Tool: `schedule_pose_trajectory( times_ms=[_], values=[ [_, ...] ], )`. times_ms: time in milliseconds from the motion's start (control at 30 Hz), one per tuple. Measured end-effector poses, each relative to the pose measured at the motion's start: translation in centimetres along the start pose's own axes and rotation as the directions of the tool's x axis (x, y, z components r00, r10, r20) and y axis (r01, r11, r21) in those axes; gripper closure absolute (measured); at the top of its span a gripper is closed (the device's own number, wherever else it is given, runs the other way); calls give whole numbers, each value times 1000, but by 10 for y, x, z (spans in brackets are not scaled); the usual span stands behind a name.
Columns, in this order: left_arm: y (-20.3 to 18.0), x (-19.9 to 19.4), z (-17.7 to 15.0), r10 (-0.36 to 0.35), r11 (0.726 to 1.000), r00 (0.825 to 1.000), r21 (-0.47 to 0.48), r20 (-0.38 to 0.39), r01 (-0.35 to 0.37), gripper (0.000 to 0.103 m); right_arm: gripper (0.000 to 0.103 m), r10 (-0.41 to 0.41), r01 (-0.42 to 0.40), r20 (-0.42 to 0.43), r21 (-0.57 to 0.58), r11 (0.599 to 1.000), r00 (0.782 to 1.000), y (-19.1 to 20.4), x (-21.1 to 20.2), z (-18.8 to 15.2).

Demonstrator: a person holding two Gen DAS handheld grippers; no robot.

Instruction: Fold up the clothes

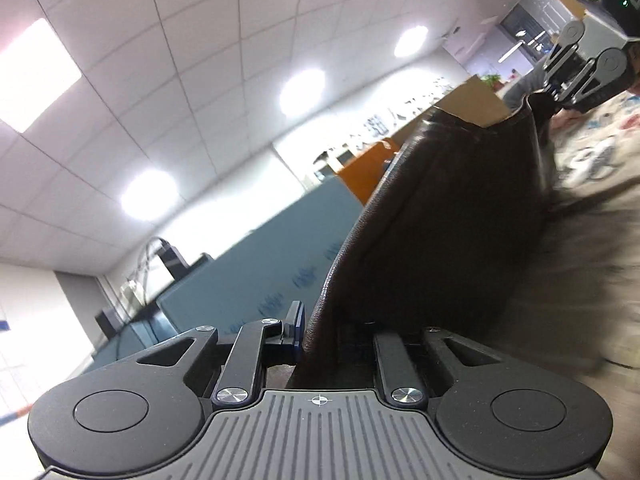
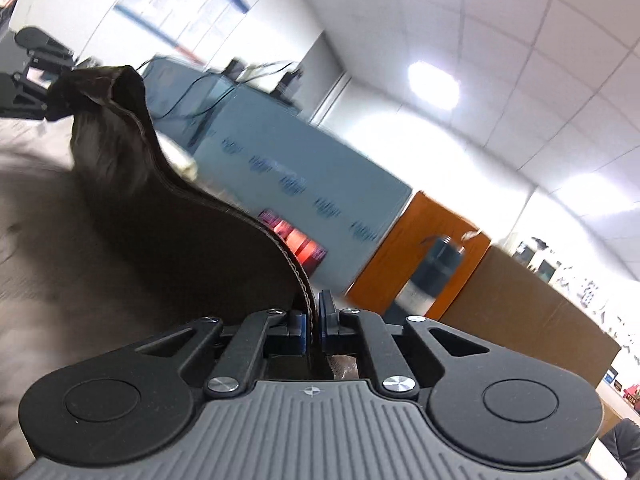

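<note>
We hold the dark garment (image 1: 440, 220) up by one edge, stretched between our two claws, so we judge this to be the lift-and-carry part of a fold: an edge raised and ready to be brought over the rest of the cloth.

Starting on the left, the left claw (image 1: 324, 336) is closed down on the garment's near corner. One blue finger pad (image 1: 297, 330) presses the cloth from the left; the other finger is hidden behind the fabric. From there the edge runs up and away to the far corner, where the right claw (image 1: 560, 92) pinches it above a patterned tabletop (image 1: 592, 148).

From the right wrist, the right claw (image 2: 314, 328) is nearly closed, its two blue pads squeezing the stitched hem between them. The hem curves off toward the left claw (image 2: 44, 92) at the far left.

Next, we think, both claws should travel together, keep the edge taut, and lower it evenly onto the spread cloth (image 2: 36, 220) below before letting go.
</note>
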State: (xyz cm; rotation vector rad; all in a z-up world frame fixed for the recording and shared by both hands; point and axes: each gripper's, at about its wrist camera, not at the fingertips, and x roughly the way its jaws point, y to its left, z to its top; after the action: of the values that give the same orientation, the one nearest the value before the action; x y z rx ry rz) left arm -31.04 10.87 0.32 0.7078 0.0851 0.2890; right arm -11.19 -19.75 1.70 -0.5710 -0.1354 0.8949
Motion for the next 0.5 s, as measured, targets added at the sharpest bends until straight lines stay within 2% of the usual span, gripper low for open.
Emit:
schedule_pose_trajectory(
  times_ms=[133,333,500],
  values=[
    [17,47,4,-14,1000,1000,12,-11,14,89,97,-7,6,29,51,999,1000,-21,38,9],
    [26,113,0,-82,993,992,72,-100,90,89,97,42,-39,-35,64,997,999,-42,98,11],
    [29,163,-13,-148,987,974,41,-170,157,89,97,83,-75,-118,66,995,990,-47,144,0]
  ],
)
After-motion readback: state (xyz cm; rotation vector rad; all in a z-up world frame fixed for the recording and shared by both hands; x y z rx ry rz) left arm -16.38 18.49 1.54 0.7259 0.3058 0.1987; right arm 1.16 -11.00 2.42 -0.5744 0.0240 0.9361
